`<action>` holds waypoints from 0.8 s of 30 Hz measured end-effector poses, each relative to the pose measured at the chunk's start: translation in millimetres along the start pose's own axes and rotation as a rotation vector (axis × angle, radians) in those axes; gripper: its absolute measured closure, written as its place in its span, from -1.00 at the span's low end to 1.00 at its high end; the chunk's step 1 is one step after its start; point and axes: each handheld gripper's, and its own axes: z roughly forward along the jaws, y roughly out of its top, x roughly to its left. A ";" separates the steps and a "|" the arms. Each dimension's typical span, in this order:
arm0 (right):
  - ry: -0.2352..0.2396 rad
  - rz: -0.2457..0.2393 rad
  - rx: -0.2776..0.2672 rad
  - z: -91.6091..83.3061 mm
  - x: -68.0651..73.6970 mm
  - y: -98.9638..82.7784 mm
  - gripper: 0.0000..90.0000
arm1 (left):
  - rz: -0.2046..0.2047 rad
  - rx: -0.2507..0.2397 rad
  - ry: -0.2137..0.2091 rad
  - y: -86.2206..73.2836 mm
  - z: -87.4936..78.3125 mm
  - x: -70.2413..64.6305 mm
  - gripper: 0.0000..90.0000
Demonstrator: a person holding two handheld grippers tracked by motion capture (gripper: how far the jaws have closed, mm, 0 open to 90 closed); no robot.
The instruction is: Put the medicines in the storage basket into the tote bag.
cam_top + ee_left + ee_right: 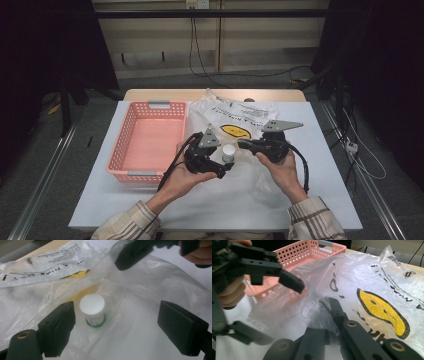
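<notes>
A small bottle (228, 151) with a white cap (92, 304) and a green band stands upright inside a clear plastic bag (235, 112) printed with a yellow smiley face (382, 312). My left gripper (117, 315) is open wide. The bottle sits between its jaws, nearer the left one, and neither pad touches it. In the high view, the left gripper (222, 160) is just left of the bottle. My right gripper (329, 301) is shut on the bag's thin film and holds its edge up above the bottle. From above, the right gripper (242, 144) points left.
A pink perforated basket (131, 120) stands on the left of the white table (320, 165), close beside the bag. In the right gripper view, the basket (312, 252) sits behind the left gripper (274, 310). Cables trail from both grippers toward the person's sleeves.
</notes>
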 end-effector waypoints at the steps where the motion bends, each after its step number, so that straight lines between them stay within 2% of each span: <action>1: 0.000 0.003 -0.003 -0.5 -0.6 0.1 1.00 | 0.001 -0.011 0.006 -2.2 -2.1 -1.8 -0.64; 5: -0.006 0.008 -0.003 -1.9 -2.4 -0.3 1.00 | 0.002 -0.025 0.006 -10.1 -9.2 -7.5 -0.65; 7: -0.005 0.004 -0.002 -2.1 -2.1 0.1 1.00 | -0.016 -0.034 0.009 -14.4 -12.8 -7.2 -0.68; 10: -0.006 -0.010 0.004 -1.8 -0.9 0.6 1.00 | -0.018 -0.033 0.019 -21.3 -19.4 -4.9 -0.70; 13: -0.008 -0.021 0.021 -0.9 0.5 -0.9 1.00 | 0.010 -0.021 0.035 -25.9 -26.8 -6.6 -0.78; 17: -0.006 -0.030 0.034 0.1 3.4 -3.1 1.00 | 0.005 -0.015 0.055 -34.3 -36.2 -8.2 -0.77; 24: 0.004 -0.036 0.044 -1.1 7.2 -6.8 1.00 | -0.043 -0.011 0.092 -50.3 -48.4 -6.2 -0.80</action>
